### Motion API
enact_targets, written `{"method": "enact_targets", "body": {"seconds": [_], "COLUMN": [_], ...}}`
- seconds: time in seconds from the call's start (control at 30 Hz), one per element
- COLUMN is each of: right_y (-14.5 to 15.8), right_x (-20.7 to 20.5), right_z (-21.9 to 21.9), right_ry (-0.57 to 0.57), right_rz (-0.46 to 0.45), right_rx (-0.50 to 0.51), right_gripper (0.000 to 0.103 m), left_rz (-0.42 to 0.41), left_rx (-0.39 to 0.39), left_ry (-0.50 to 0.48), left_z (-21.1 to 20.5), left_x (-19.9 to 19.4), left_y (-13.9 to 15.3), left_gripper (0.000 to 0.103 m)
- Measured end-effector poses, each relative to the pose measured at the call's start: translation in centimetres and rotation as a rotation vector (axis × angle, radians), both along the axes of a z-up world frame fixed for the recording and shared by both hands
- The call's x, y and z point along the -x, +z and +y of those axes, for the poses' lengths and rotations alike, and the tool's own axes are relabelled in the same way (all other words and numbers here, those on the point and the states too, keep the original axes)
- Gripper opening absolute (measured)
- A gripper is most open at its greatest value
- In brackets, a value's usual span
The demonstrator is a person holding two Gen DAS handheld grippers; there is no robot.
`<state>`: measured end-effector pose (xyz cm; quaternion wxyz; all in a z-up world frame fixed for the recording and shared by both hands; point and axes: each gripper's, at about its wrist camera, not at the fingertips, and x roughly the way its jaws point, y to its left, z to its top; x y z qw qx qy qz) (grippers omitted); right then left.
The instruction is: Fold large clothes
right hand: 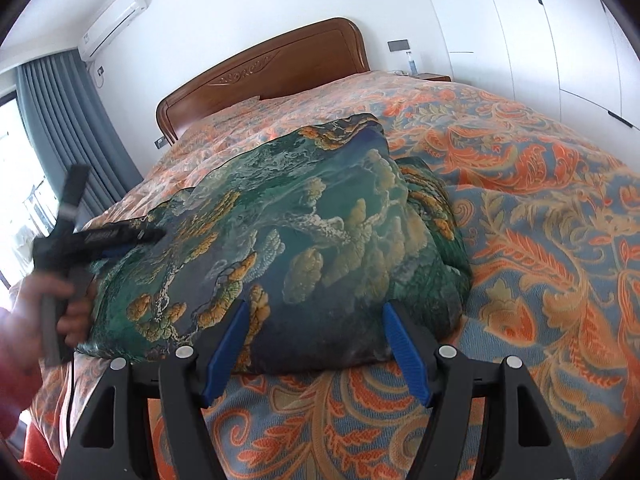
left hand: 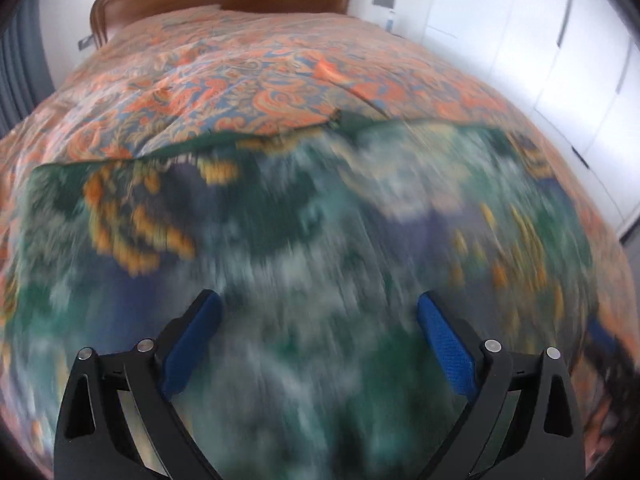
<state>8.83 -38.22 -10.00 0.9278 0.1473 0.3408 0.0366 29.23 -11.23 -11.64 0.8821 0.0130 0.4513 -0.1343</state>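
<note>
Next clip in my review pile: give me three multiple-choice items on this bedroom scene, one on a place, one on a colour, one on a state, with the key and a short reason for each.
1. Where does the green patterned garment lie?
A. on the bedspread
B. on the floor
C. on a chair

2. What colour are the pads of the right gripper?
A. red
B. blue
C. yellow

3. How do the right gripper's jaws stand?
A. shut on the garment
B. shut on nothing
C. open, empty

Key: 1 A, it rests on the orange patterned bedspread below the wooden headboard. 2 B, both pads show blue. 3 C, the fingers stand apart just short of the garment's near edge.
</note>
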Motion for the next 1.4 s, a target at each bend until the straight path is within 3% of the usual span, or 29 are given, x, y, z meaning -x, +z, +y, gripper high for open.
{"method": "enact_targets", "body": {"seconds": [0.27, 0.4, 0.47, 0.6, 0.67, 0.83, 0.87, 0.9, 0.93, 1.03, 1.13, 1.23, 1.3, 1.4], "right_y": [-1.0, -1.3, -1.3, -2.0, -2.2, -4.3, -4.8, -5.0, -5.2, -4.6, -1.9, 1.6, 3.2, 5.0], "right_x": [1.2, 2.4, 2.9, 2.5, 1.7, -2.6, -3.3, -3.5, -3.7, -3.0, -1.6, -0.4, 0.2, 0.7], "right_z": [-0.6, -2.8, -3.8, -4.5, -4.7, -6.4, -6.8, -7.0, -7.0, -6.1, -3.8, -0.5, 1.4, 4.7], "right_ry": [-0.066, -0.146, -0.175, -0.192, -0.197, -0.264, -0.28, -0.288, -0.294, -0.284, -0.251, -0.196, -0.165, -0.108], "right_rz": [0.052, 0.048, 0.031, 0.014, -0.003, 0.062, 0.053, 0.049, 0.044, 0.003, -0.067, -0.161, -0.211, -0.283], "right_rx": [-0.025, -0.13, -0.18, -0.264, -0.321, -0.528, -0.561, -0.569, -0.569, -0.498, -0.329, -0.135, -0.04, 0.114], "right_gripper": [0.072, 0.072, 0.072, 0.082, 0.086, 0.089, 0.088, 0.078, 0.058, 0.036, 0.031, 0.03, 0.03, 0.03], "left_rz": [-0.029, -0.047, -0.077, -0.102, -0.088, -0.072, -0.067, -0.059, -0.048, -0.025, -0.006, 0.037, 0.068, 0.101], "left_rx": [-0.043, -0.064, -0.036, 0.007, -0.018, -0.067, -0.064, -0.053, -0.03, 0.062, 0.202, 0.307, 0.324, 0.286], "left_ry": [0.012, -0.049, -0.118, -0.206, -0.205, -0.238, -0.242, -0.24, -0.231, -0.201, -0.204, -0.273, -0.325, -0.405], "left_z": [-0.4, -1.1, -1.8, -3.8, -4.6, -5.2, -4.9, -4.3, -3.7, -2.4, -2.4, -4.1, -5.5, -8.4], "left_x": [5.5, 9.0, 10.4, 11.0, 10.4, 10.7, 10.8, 10.9, 11.3, 11.0, 9.3, 7.5, 6.4, 5.2], "left_y": [-0.4, -0.5, 0.0, 0.4, -0.4, -0.6, -0.4, 0.0, 0.7, 2.9, 6.8, 10.0, 11.4, 13.3], "left_gripper": [0.099, 0.099, 0.099, 0.099, 0.1, 0.099, 0.099, 0.099, 0.099, 0.099, 0.099, 0.099, 0.099, 0.099]}}
